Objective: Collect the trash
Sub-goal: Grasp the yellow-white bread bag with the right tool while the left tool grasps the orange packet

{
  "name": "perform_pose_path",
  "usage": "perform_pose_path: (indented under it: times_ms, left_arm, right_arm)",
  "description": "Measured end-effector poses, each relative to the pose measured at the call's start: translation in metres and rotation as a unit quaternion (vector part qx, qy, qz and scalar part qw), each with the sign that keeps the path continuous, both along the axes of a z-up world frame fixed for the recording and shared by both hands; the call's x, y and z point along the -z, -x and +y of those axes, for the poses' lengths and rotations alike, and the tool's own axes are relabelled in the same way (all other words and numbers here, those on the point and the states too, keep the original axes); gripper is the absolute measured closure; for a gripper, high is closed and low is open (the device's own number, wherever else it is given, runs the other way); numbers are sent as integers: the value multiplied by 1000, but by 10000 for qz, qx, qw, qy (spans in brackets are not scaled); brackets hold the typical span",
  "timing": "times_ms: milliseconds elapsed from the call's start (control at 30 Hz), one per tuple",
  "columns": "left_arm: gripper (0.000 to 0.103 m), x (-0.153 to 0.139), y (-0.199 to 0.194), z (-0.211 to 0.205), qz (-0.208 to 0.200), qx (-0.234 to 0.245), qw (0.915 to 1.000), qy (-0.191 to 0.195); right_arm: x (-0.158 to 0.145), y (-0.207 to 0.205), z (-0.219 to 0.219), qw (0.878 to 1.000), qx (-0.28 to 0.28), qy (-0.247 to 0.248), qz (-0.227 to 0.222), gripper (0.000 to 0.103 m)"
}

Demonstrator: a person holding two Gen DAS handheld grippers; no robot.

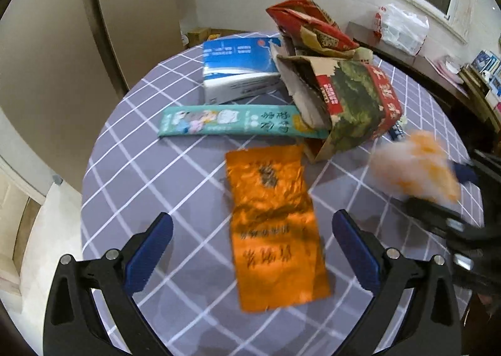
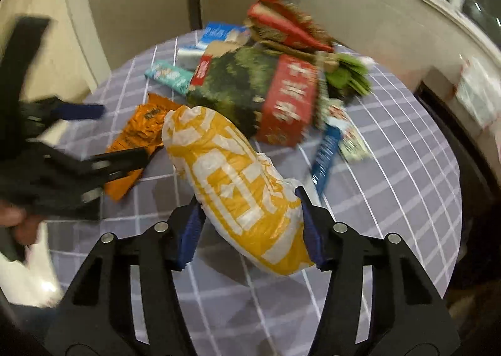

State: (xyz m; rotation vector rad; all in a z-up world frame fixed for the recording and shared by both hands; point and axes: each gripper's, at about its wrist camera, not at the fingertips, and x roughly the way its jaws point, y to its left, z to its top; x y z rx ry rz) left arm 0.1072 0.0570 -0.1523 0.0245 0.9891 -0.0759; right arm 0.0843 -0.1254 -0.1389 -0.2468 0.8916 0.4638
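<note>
An orange foil packet (image 1: 269, 221) lies flat on the round table's grey checked cloth (image 1: 141, 168). My left gripper (image 1: 252, 220) hangs open over it, a blue pad on each side and nothing gripped. My right gripper (image 2: 250, 224) is shut on a yellow and white plastic bag (image 2: 238, 184), both pads pressing its sides; the bag (image 1: 416, 168) shows blurred at the right of the left wrist view. Behind lie a teal long box (image 1: 231, 121), a blue and white tissue pack (image 1: 238, 71) and a torn red and green carton (image 1: 350, 109). A blue wrapper (image 2: 325, 159) lies right of the carton (image 2: 250, 96).
A crumpled red carton piece (image 1: 313, 24) leans on the pile at the back. A dark side counter with a white plastic bag (image 1: 404, 27) runs under the window at the right. The table edge drops to a pale floor at the left. A hand holds the left gripper (image 2: 122, 134).
</note>
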Motion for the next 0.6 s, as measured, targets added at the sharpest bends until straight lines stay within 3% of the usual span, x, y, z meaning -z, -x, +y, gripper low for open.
perform_pose_path:
  times_ms: [167, 233, 300, 600]
  left_arm:
    - [7, 11, -18, -8, 88, 22, 10000, 36]
    - [22, 11, -18, -10, -24, 57, 9999, -112]
    - [50, 7, -16, -10, -120, 112, 9998, -100]
    - [50, -3, 10, -27, -226, 338, 9988, 279]
  right_arm:
    - [-20, 23, -47, 9947, 449, -923, 72, 48]
    - [-25, 27, -65, 9915, 608, -1150, 95, 48]
    - [-28, 30, -82, 9883, 780, -1305, 119, 48]
    - [-14, 32, -154, 9583, 1534, -2384, 359, 48]
